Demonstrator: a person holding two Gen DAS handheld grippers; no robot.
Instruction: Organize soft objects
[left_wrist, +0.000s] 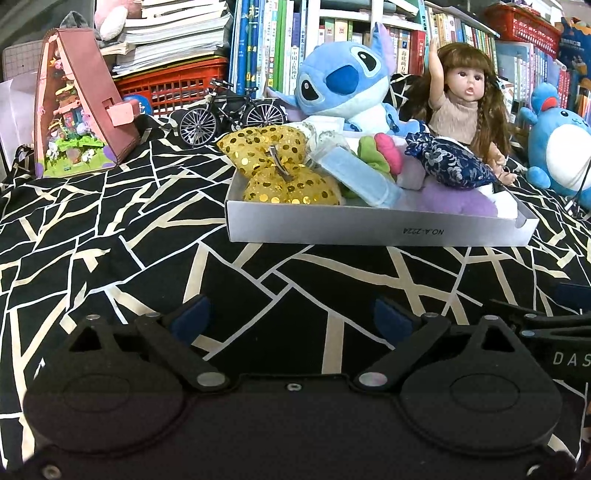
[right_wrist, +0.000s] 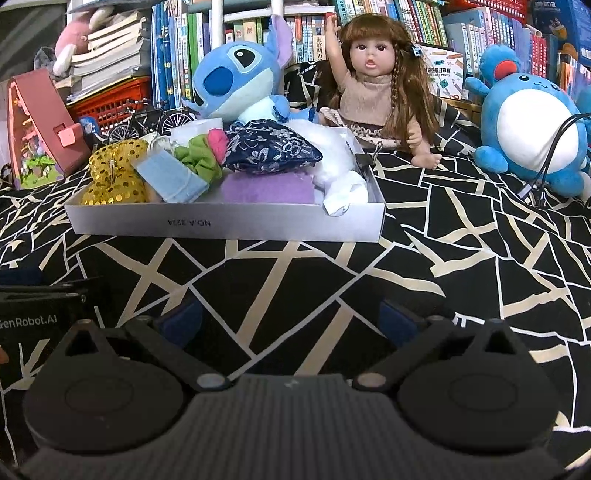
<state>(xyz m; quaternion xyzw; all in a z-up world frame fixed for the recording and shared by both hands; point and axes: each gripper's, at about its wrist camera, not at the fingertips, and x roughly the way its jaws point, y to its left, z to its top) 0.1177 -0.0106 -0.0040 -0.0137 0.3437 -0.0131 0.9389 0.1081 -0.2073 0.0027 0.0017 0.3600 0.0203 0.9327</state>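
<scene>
A shallow silver box sits on the patterned cloth, filled with soft things: a gold sequin pouch, a light blue cloth, a green and pink scrunchie, a navy floral pouch, a purple cloth and a white plush. My left gripper is open and empty, in front of the box. My right gripper is open and empty too, also in front of the box.
Behind the box stand a Stitch plush, a doll, a blue round plush, a model bicycle and a pink triangular house. Bookshelves line the back. A cable lies at right.
</scene>
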